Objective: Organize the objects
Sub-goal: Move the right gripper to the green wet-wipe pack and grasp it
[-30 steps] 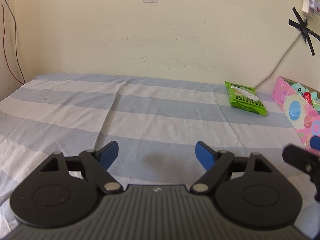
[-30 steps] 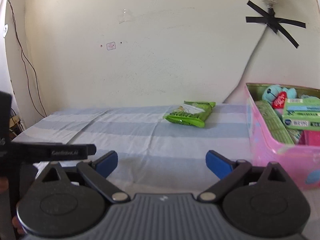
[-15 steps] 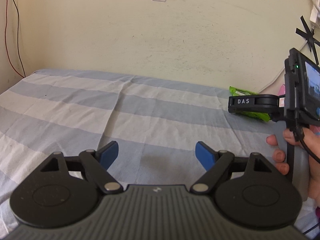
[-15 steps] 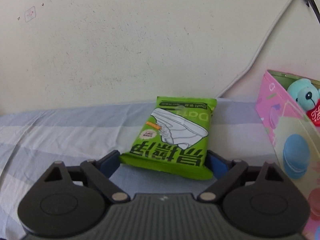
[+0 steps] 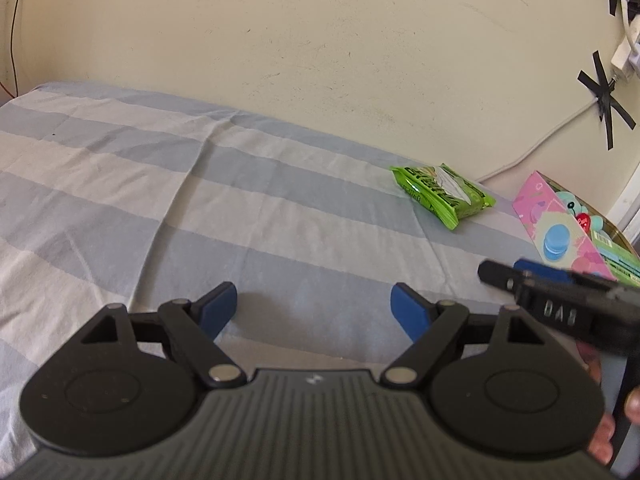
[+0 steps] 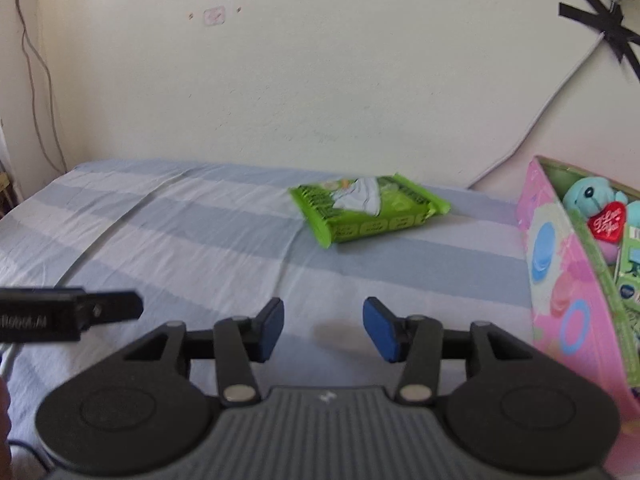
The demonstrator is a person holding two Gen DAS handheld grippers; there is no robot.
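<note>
A: Where does the green packet (image 6: 370, 206) lie?

B: Flat on the striped bedsheet (image 6: 180, 240), close to the wall, just left of the pink box (image 6: 568, 280) and not touching it. In the left wrist view the same green packet (image 5: 442, 196) sits off to the right of the left gripper (image 5: 314, 310), well apart from it and nearer the pink box (image 5: 560, 220).

A: And against the right gripper (image 6: 324, 330)?

B: The packet lies ahead of its blue fingertips (image 6: 380, 332) and slightly to their right, well clear. Only bare sheet lies between the pads.

A: How do the right gripper's jaws stand?

B: Narrowed and closing at this moment, with a gap left and nothing between them.

A: The left gripper?

B: Its jaws stand wide, over plain sheet, gripping nothing.

A: What is in the pink box?

B: A teal plush toy (image 6: 592, 196) with a red heart (image 6: 608, 222), beside green cartons whose print I cannot read.

A: Anything near the box on the wall?

B: A white cable (image 6: 552, 108) runs up the wall above it to black tape (image 6: 608, 28) stuck in crossed strips.
</note>
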